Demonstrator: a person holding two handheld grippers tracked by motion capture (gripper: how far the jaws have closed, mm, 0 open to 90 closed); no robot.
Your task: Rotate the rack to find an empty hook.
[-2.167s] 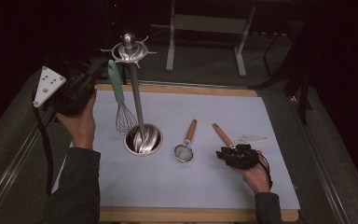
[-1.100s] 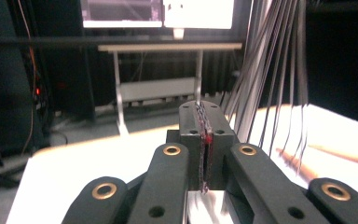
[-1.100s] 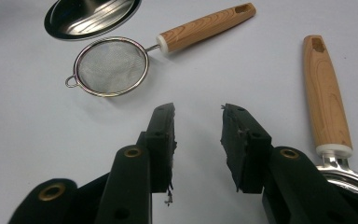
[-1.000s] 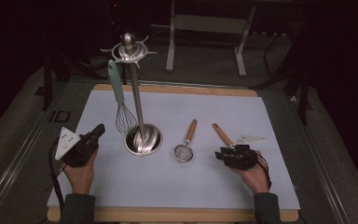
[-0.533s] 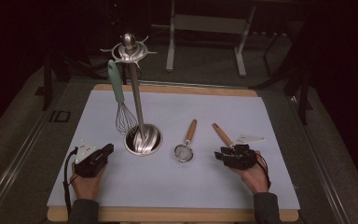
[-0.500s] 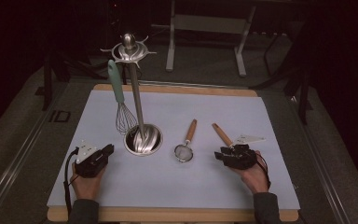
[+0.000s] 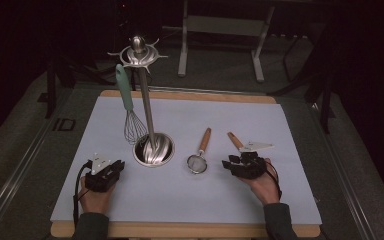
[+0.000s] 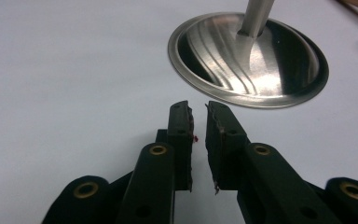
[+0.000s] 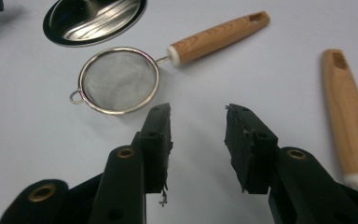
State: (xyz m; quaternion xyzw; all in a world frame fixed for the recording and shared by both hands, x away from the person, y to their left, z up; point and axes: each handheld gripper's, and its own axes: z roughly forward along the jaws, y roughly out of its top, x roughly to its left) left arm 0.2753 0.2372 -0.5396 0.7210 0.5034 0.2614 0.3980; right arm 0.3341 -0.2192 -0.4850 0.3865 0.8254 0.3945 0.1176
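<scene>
strainer (image 7: pixel 196 163) laid on pale mat (image 7: pixel 290 200), mesh bowl toward person, wooden handle pointed away – just left of right gripper (image 7: pixel 231 164). second wooden handle (image 7: pixel 234 140) seen just beyond that gripper, tool head hidden. right gripper (image 9: pixel 198 123) rested low on mat, jaws parted by moderate gap, just been closing, nothing between them. left gripper (image 7: pixel 116 166) held near steel base of utensil stand (image 7: pixel 153 148) – jaws (image 8: pixel 198 116) parted by narrow slit, just been opening, nothing gripped. whisk (image 7: pixel 130 112) hung from stand's top ring.
</scene>
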